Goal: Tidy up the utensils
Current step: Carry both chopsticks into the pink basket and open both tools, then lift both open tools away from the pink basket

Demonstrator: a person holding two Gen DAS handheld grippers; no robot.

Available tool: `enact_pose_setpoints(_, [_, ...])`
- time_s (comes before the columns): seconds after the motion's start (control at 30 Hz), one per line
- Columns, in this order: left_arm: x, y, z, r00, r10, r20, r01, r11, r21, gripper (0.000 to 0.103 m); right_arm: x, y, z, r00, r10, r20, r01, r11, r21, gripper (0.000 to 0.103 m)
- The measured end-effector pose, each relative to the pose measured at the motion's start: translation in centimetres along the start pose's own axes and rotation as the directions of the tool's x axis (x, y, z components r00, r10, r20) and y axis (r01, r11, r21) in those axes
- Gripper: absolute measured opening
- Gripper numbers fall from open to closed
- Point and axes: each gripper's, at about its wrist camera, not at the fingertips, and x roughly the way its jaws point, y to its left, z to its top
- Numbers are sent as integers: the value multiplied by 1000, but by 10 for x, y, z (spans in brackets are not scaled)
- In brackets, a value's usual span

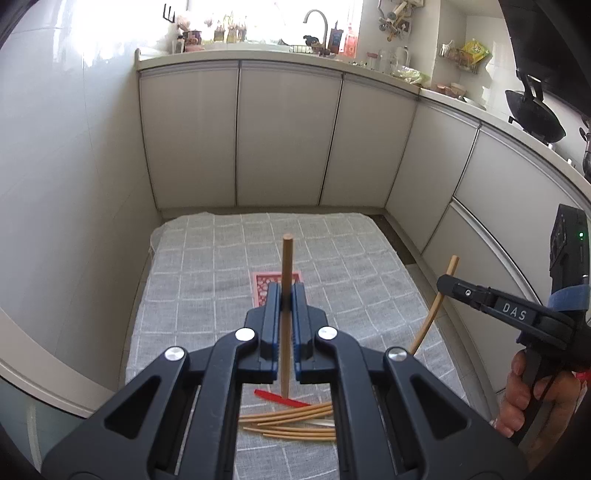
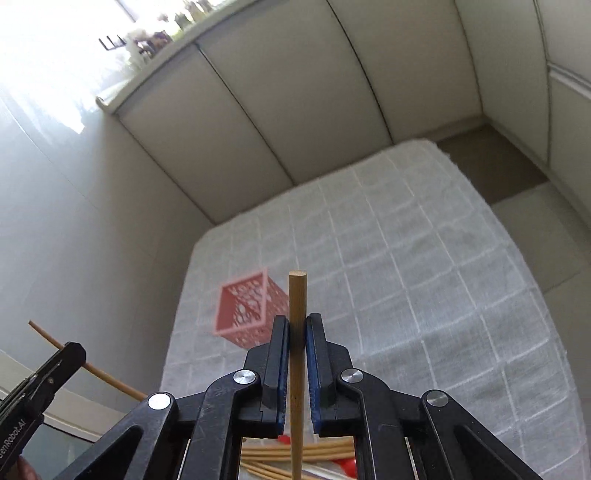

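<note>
We read "DAS" in pale letters on the side of the right hand-held gripper (image 1: 448, 284) as the left wrist view shows it, and "enRobot.AI" on the body of the left hand-held gripper (image 2: 70, 352) at the lower left edge of the right wrist view.

Each hand-held gripper is clamped on its own chopstick. The left one's chopstick (image 1: 287, 314) stands upright between the blue pads; the right one's chopstick (image 2: 297, 369) is pinched the same way.

More chopsticks (image 1: 295, 421) lie in a loose pile on the near part of the tabletop (image 1: 207, 295), beside a red utensil (image 1: 277, 397). A red perforated holder (image 2: 245, 310) stands farther back, well apart from the pile.

A grey cloth with a white grid covers the tabletop. White cabinet doors (image 1: 288, 136) close the room behind it, under a counter with a faucet (image 1: 317, 22); a black wok (image 1: 533, 114) sits at the right.
</note>
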Motion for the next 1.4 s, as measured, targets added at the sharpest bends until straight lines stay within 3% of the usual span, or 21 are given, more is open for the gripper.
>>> enact_pose_setpoints(0.27, [18,-9,56,996,36,78,-41,998,55,7,1,38,66,986,60,153,-54,997,-47,8])
enact_pose_setpoints(0.5, [62,-4,73,995,55,84,-61,995,75,7,53,55,93,969,75,236,-52,993,-105,9])
enact_pose_setpoints(0.7, [121,10,61,1000,16,-25,-14,997,81,7,118,53,82,982,46,181,-13,984,-180,9])
enact_pose_setpoints(0.87, [152,17,47,995,-8,-95,14,998,63,7,154,40,69,991,62,117,-41,984,-171,9])
enact_pose_setpoints(1.0, [158,16,45,995,-19,-96,24,998,52,7,165,32,66,993,88,82,-75,985,-153,10])
enact_pose_setpoints(1.07, [158,14,49,995,-29,-90,33,999,42,14,167,30,65,992,92,80,-80,986,-145,14])
enact_pose_setpoints(1.13, [155,15,51,995,-52,-86,53,998,15,34,166,29,66,992,98,75,-87,987,-139,19])
enact_pose_setpoints(1.23, [150,15,55,996,-55,-73,55,998,0,45,157,27,67,991,104,84,-93,987,-127,38])
enact_pose_setpoints(1.4, [133,16,53,996,-48,-77,48,999,-5,57,139,24,67,992,98,74,-88,988,-124,43])
